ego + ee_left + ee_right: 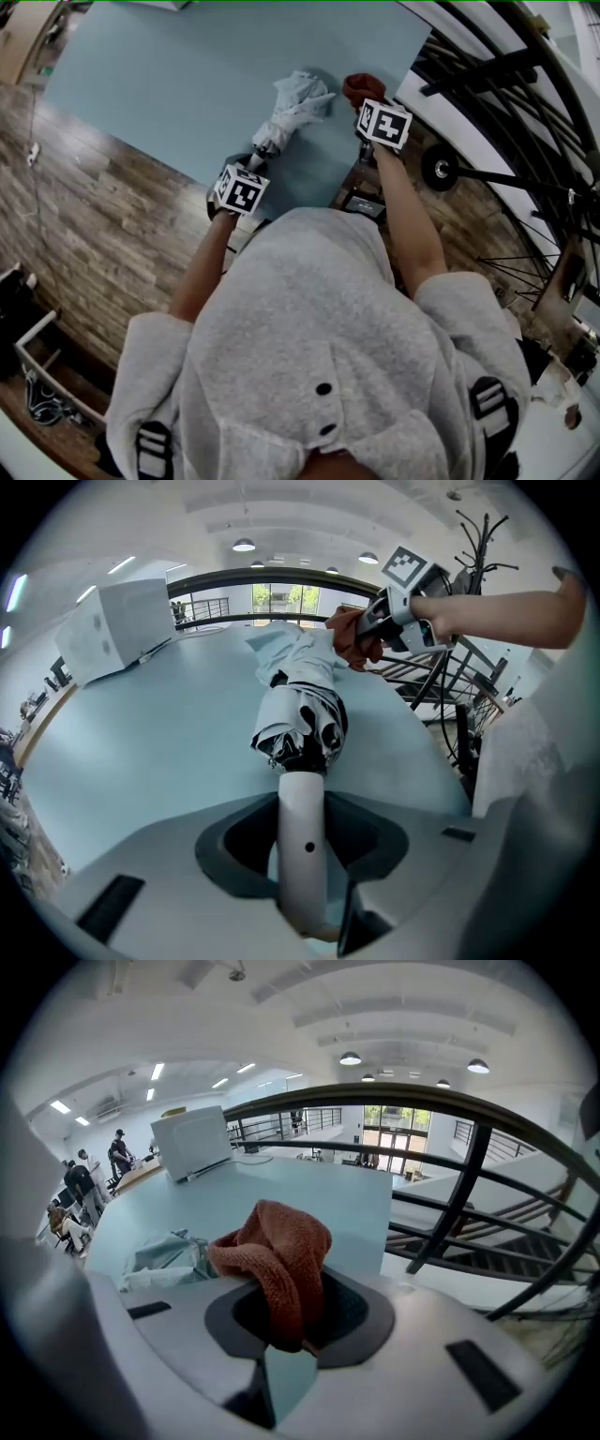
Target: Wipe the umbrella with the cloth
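Observation:
A folded pale umbrella (pixel 291 112) with dark inner folds (pixel 305 700) lies on the light blue table (pixel 187 66). Its white handle (pixel 302 841) points toward me. My left gripper (pixel 251 161) sits at that handle, whose sides the jaws meet in the left gripper view (pixel 305 892). My right gripper (pixel 364 101) is shut on a bunched reddish-brown cloth (pixel 360 87), which spills out of its jaws (pixel 281 1251). That cloth (pixel 349 639) hangs just right of the umbrella's far end, close to it; whether they touch I cannot tell. The umbrella (pixel 169 1255) shows left of the cloth.
A white box (pixel 117 621) stands on the table's far side. Black railings and a rack (pixel 506 112) with a small wheel (pixel 439 169) run along the table's right edge. Wooden floor (pixel 94 216) lies left. People (pixel 84 1185) stand far off.

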`<state>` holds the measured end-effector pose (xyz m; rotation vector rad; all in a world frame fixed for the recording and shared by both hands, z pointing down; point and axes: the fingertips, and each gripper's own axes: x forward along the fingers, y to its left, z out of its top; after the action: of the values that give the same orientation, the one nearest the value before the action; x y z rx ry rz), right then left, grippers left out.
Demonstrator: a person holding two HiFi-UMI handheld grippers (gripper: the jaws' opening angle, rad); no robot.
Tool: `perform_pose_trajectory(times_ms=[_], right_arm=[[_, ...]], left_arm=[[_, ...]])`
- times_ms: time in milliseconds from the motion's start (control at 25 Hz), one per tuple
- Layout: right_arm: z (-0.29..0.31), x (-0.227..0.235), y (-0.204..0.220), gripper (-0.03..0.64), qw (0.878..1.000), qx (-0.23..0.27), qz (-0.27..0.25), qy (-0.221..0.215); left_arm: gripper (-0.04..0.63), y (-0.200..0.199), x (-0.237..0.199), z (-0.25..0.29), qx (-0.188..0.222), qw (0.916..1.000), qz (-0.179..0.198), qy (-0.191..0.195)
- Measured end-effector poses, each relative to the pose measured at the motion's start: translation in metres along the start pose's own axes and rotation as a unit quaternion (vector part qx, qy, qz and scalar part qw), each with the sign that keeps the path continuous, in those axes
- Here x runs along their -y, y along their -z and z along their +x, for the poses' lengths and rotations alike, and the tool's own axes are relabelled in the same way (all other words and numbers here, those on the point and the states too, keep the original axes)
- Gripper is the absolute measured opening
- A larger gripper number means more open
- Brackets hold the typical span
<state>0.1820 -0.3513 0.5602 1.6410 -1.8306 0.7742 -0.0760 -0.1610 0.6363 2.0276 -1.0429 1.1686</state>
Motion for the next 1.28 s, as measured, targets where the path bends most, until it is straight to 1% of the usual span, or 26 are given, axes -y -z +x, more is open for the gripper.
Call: perform_pose_trajectory(times_ms=[160, 240, 360, 440, 560, 640, 920, 1080, 1280], right_arm=[[0.019, -0.03, 0.021, 0.075, 0.999, -0.035, -0.018, -0.025], [0.021, -0.046, 0.029, 0.075, 0.998, -0.043, -0.025, -0.04], [0.024, -0.067, 0.039, 0.075, 0.995, -0.053, -0.042, -0.067], [0.024, -0.074, 0.043, 0.075, 0.994, -0.058, -0.053, -0.078], [0.019, -0.084, 0.049, 0.075, 0.991, -0.067, -0.062, -0.094], [0.013, -0.094, 0.052, 0.075, 0.989, -0.072, -0.078, -0.105], [0.002, -0.118, 0.071, 0.075, 0.981, -0.086, -0.109, -0.134], [-0.004, -0.126, 0.079, 0.075, 0.978, -0.09, -0.125, -0.144], [-0.007, -0.138, 0.086, 0.075, 0.97, -0.097, -0.145, -0.166]], left_arm=[[0.16, 0.001, -0.003, 0.0, 0.001, 1.0, -0.001, -0.001], [0.16, 0.001, -0.003, -0.001, 0.002, 1.0, 0.0, 0.0], [0.16, -0.005, -0.007, 0.001, 0.013, 0.9999, 0.007, -0.004], [0.16, -0.006, -0.007, 0.002, 0.014, 0.9999, 0.009, -0.004], [0.159, -0.003, -0.009, 0.0, 0.003, 1.0, 0.007, -0.003], [0.158, -0.002, -0.009, -0.001, 0.002, 1.0, 0.004, -0.001], [0.158, -0.003, -0.007, -0.001, 0.012, 0.9999, 0.0, -0.001], [0.158, -0.004, -0.005, 0.0, 0.013, 0.9999, 0.002, 0.0], [0.158, -0.006, -0.005, 0.0, 0.013, 0.9999, 0.0, 0.005]])
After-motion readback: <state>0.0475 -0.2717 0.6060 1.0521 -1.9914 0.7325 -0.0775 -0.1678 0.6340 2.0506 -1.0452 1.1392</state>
